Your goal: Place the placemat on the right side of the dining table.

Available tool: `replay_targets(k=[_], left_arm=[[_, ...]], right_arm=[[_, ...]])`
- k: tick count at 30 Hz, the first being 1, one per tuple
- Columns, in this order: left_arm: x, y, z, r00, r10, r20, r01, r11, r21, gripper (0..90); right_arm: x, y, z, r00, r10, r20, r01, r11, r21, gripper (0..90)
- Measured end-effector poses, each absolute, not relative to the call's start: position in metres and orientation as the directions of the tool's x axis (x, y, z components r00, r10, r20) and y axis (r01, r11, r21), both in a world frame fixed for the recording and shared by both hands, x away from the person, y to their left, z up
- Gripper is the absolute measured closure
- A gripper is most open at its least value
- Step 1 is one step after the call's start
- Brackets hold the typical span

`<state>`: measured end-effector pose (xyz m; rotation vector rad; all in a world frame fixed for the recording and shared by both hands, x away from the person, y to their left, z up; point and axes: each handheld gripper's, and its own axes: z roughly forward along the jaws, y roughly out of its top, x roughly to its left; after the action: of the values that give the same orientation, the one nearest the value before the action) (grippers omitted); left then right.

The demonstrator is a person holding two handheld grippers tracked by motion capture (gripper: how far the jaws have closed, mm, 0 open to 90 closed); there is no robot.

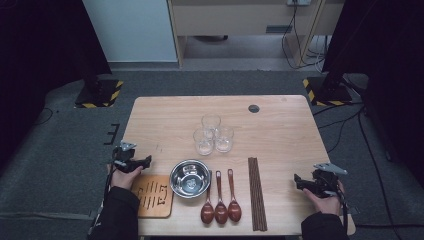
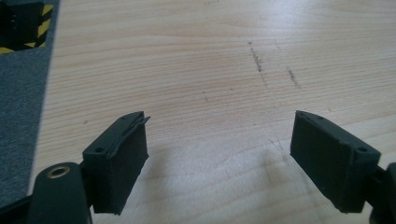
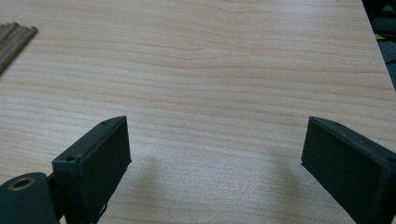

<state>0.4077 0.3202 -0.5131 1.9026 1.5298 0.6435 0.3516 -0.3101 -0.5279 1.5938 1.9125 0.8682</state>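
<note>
A: What is lying nearest your left hand-held gripper (image 1: 145,161)?
B: The wooden trivet (image 1: 154,196) at the table's (image 1: 280,125) near left corner, with the steel bowl (image 1: 190,178) just beside it. I am holding that gripper's jaws wide over bare wood.
A: And the right hand-held gripper (image 1: 298,181)?
B: I am holding it wide too, gripping nothing, near the chopsticks (image 1: 257,192).

I was working in a lab-like recording room: black curtains (image 1: 40,45) flanked the wooden table (image 1: 280,135), with hazard-striped stand bases (image 1: 99,95) and loose cables (image 1: 300,45) on grey carpet (image 1: 65,150).
</note>
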Motion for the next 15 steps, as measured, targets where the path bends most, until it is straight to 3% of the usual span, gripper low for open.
replay_targets(k=[6,15], left_arm=[[0.381,0.323,-0.500,0.205,0.975,-0.086,0.643,-0.068,0.763,22.5],[0.347,0.326,-0.494,0.222,0.969,-0.104,0.630,-0.061,0.775,22.2]], right_arm=[[0.350,-0.309,-0.521,-0.197,0.980,0.043,0.653,0.098,0.751,7.8],[0.346,-0.300,-0.513,-0.207,0.978,0.034,0.635,0.108,0.765,8.0]])
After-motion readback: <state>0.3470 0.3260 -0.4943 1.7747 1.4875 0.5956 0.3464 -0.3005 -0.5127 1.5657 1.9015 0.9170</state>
